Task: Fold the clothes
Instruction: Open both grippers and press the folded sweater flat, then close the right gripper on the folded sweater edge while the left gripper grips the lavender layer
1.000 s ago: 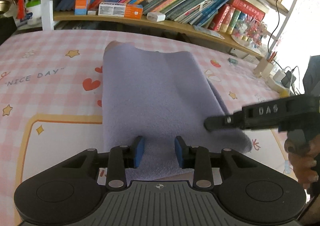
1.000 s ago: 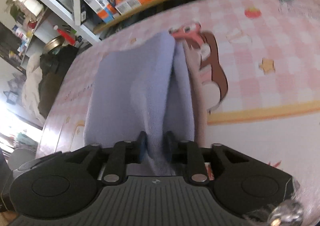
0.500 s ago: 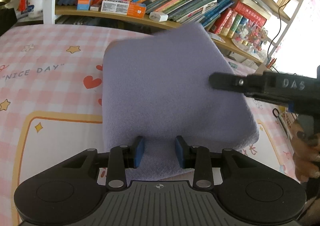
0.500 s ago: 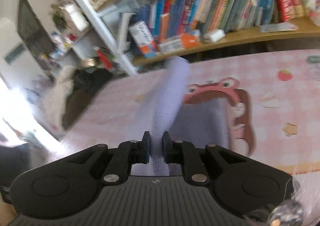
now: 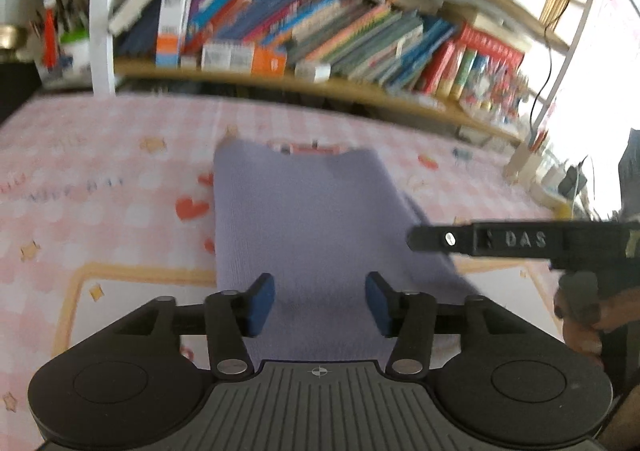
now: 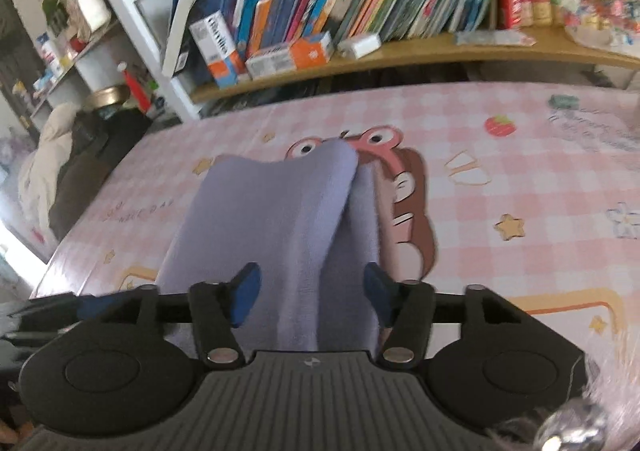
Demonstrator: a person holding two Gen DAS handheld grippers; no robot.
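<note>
Both wrist views look low and close over the lavender cloth (image 5: 316, 219) toward the bookshelf (image 6: 360, 51).

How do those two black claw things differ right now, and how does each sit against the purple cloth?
The left hand-held gripper sits at the near edge of the flat purple cloth, while the right hand-held gripper straddles the cloth's folded side, where two layers show. In the left view the right one reaches in sideways from the cloth's right side; the left one points straight along it. Both have blue pads, are open and grip nothing.
</note>
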